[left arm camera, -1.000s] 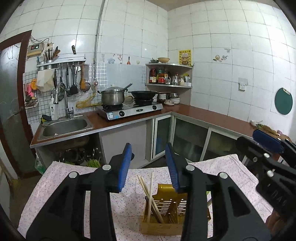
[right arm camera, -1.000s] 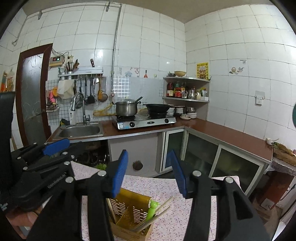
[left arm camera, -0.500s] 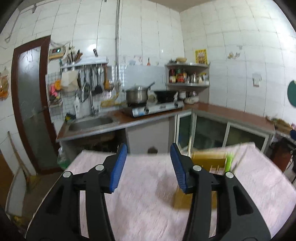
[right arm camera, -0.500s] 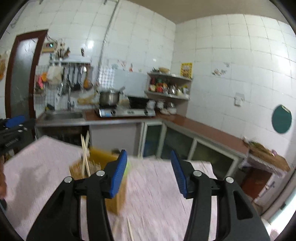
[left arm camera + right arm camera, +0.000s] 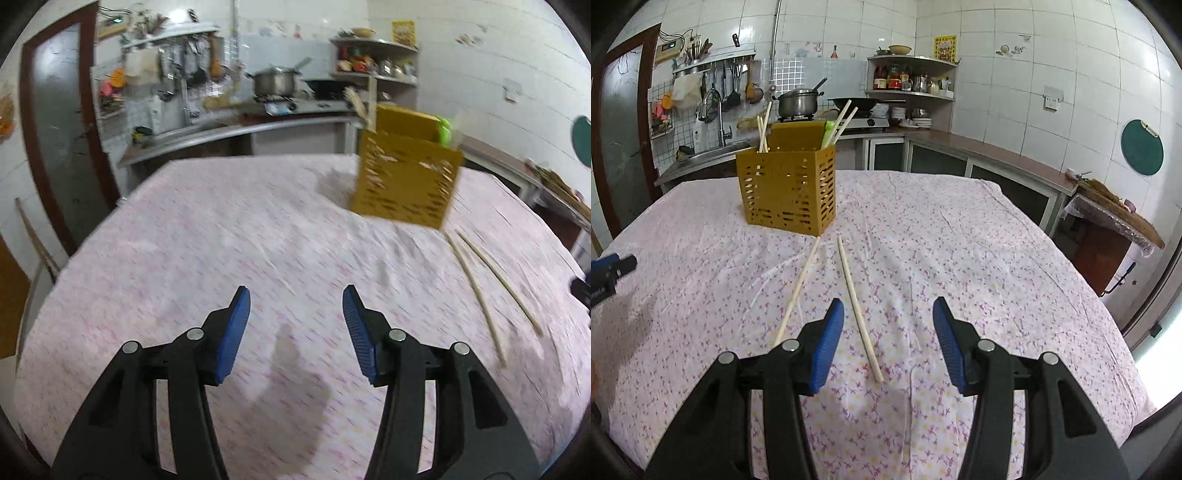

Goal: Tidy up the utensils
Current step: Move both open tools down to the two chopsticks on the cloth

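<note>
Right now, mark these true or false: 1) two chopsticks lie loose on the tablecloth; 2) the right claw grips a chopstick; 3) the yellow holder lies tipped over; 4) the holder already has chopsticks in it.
1) True: two loose chopsticks lie on the floral tablecloth.
2) False: the right claw is open and empty, with one chopstick's near end lying between its fingers.
3) False: the yellow utensil holder stands upright.
4) True: chopsticks and a green-handled utensil stick out of it.
</note>
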Available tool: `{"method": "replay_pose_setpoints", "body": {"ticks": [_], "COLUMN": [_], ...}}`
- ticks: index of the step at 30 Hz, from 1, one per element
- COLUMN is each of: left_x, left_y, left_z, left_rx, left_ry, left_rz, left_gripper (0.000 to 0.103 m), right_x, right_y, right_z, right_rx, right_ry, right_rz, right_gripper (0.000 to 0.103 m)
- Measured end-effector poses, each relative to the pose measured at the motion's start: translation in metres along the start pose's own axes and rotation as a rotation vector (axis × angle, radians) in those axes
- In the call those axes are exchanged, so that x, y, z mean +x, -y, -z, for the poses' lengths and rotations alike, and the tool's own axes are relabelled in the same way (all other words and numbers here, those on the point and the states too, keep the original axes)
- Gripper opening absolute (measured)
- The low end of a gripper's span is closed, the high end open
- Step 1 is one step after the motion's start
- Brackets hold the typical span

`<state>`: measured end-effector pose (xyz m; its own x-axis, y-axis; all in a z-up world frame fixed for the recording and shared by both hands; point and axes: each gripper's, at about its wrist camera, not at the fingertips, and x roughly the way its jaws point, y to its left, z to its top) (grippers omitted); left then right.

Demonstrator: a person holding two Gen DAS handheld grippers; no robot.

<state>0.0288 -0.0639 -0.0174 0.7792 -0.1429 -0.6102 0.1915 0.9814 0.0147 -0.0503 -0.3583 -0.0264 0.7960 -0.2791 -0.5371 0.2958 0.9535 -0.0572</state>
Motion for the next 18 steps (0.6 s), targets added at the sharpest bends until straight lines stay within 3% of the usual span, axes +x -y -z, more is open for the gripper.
{"method": "replay_pose_setpoints", "body": {"ticks": [6, 18], "left_x": [-0.009, -0.015], "left_y": [0.030, 0.090], "left_z": [0.014, 0.037], "left_rx": [0.037, 0.082], "left_ry": [-0.042, -0.124], "left_rz": [0.091, 0.182], "left_gripper": [0.051, 0.051], "right_x": [-0.001, 0.020], "right_y": [0.001, 0.019], "right_z": [0.012, 0.035], "right_rx": [-0.008, -0.015], "right_ry": [-0.018, -0.092], "right_rz": [-0.009, -0.062], "right_gripper": [0.050, 0.050]}}
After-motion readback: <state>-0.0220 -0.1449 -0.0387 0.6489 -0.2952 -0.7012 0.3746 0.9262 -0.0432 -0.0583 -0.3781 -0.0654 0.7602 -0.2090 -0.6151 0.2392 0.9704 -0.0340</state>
